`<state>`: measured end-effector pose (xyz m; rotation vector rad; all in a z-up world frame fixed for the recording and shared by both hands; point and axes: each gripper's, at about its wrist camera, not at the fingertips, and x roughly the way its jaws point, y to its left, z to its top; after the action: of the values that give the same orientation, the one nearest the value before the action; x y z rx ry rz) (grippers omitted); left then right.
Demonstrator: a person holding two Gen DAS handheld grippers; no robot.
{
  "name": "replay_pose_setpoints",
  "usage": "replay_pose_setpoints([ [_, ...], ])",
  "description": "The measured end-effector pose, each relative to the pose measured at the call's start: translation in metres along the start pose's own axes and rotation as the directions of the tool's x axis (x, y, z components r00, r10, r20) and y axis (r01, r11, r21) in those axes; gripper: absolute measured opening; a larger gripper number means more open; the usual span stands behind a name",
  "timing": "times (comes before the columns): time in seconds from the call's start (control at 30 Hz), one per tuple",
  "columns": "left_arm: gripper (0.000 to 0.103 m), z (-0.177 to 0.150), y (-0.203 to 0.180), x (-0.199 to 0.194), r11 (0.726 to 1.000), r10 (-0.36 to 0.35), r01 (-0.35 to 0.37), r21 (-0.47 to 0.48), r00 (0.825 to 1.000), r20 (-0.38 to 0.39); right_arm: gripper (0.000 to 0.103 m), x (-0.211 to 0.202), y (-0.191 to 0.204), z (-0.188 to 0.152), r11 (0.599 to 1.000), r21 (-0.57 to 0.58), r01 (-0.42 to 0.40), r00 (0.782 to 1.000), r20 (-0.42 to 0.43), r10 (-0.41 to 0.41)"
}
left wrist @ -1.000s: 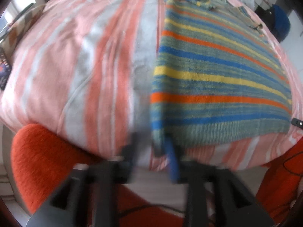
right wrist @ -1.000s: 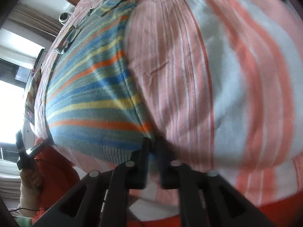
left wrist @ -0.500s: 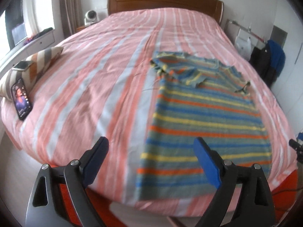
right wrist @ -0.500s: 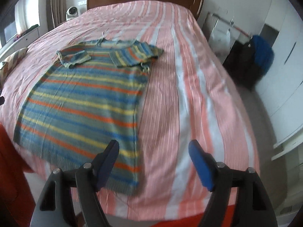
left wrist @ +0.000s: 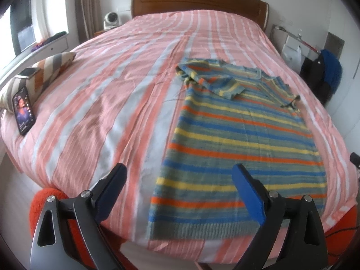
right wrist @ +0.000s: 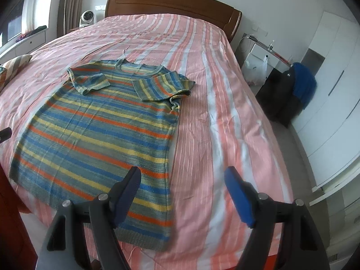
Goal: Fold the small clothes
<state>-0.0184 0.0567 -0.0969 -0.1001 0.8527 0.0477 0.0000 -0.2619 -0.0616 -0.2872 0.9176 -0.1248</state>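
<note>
left gripper (left wrist: 178, 193) released, empty | right gripper (right wrist: 182, 193) likewise spread | striped knit tee (right wrist: 99, 135) lay flat ahead of both on bed (right wrist: 225, 90), sleeves folded inward, hem nearest, ready for grasping

A knitted short-sleeved top (left wrist: 238, 139) (right wrist: 96, 132) carries horizontal stripes of blue, yellow, orange and grey-green, with a ribbed grey-green band along its hem. The bed cover (left wrist: 108, 103) (right wrist: 225, 117) under it is striped lengthwise in salmon pink, coral orange and pale grey-white. The headboard (left wrist: 198, 1) (right wrist: 173, 6) is reddish-brown wood. A cushion (left wrist: 42, 74) shows a chevron pattern in grey, white and rust brown. A phone (left wrist: 23, 110) has a black frame and a purple-toned lit screen. The left claw (left wrist: 180, 193) and right claw (right wrist: 182, 195) each have black arms and 2 blue pads. A blue garment (right wrist: 303, 85) hangs over something black.
</note>
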Motion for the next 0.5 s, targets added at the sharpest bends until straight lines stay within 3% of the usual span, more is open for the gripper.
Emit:
replay_pose_setpoints([
  [0.5, 0.097, -0.004, -0.018, 0.009, 0.995, 0.069, -0.07, 0.078, 0.998, 0.012, 0.076, 0.004, -0.041, 0.003, 0.988, 0.017, 0.156, 0.988, -0.019, -0.156],
])
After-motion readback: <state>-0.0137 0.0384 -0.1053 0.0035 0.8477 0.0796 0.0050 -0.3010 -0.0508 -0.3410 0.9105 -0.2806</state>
